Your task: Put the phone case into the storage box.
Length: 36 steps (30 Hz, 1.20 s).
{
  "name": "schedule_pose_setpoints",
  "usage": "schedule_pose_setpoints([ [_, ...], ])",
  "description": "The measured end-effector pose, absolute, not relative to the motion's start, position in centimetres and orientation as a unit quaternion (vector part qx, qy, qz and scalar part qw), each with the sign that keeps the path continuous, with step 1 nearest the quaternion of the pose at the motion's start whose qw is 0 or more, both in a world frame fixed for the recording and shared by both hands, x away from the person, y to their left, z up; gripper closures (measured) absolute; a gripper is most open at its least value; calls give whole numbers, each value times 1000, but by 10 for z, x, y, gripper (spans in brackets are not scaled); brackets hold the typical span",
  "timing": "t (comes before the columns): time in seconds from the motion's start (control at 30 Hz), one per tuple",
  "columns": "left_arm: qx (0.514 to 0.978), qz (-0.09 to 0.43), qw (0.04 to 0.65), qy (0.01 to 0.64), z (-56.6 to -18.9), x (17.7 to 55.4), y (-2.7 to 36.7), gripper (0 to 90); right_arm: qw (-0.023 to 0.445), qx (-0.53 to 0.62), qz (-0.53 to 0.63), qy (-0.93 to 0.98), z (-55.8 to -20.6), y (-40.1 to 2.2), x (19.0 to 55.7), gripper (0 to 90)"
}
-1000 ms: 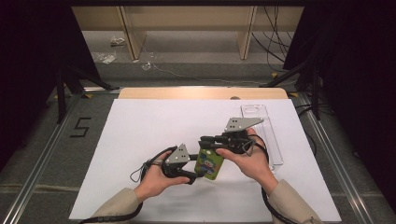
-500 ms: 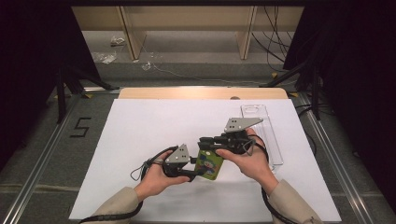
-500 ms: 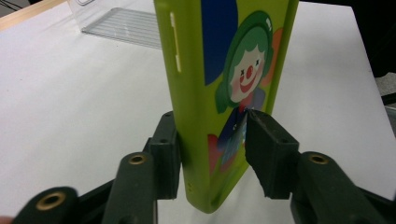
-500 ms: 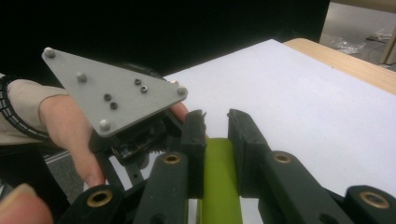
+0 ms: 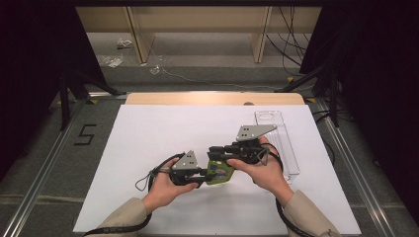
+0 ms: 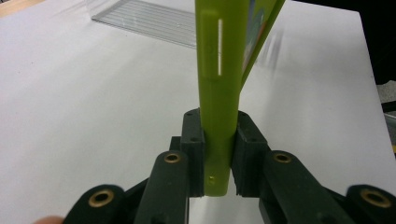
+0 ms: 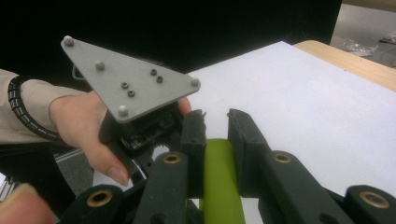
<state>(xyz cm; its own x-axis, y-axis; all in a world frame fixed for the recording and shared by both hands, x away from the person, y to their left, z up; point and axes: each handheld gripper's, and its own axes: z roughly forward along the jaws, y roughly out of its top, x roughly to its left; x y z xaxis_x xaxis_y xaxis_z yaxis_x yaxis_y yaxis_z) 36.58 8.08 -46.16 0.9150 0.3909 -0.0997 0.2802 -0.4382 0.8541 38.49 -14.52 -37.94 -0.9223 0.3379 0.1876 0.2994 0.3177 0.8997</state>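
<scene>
From my station I count two grippers, the left gripper (image 5: 203, 174) and the right gripper (image 5: 215, 151), each in one of two hands, one green pouch (image 5: 219, 172) between them, one clear plastic tray (image 5: 282, 143), and one white sheet (image 5: 163, 133) on one worktop (image 5: 148, 98)

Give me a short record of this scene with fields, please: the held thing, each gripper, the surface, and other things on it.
held thing: green case, raised off the table between both grippers
left gripper: has just been closing; fingers now press on one end of the case
right gripper: shut on the other end of the case
surface: white table
other things: clear plastic tray, lying at the right side
</scene>
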Motion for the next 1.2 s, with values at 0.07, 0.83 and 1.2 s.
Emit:
schedule_pose_setpoints([
  [0.07,846,55,491,199,-462,366,81,773,17,195,550,812,-380,-145,385,779],
  [0.83,839,59,488,234,-461,367,85,777,69,192,564,800,-376,-150,385,472],
  [1.2,817,87,489,293,-460,371,93,775,153,242,581,762,-387,-163,387,176],
])
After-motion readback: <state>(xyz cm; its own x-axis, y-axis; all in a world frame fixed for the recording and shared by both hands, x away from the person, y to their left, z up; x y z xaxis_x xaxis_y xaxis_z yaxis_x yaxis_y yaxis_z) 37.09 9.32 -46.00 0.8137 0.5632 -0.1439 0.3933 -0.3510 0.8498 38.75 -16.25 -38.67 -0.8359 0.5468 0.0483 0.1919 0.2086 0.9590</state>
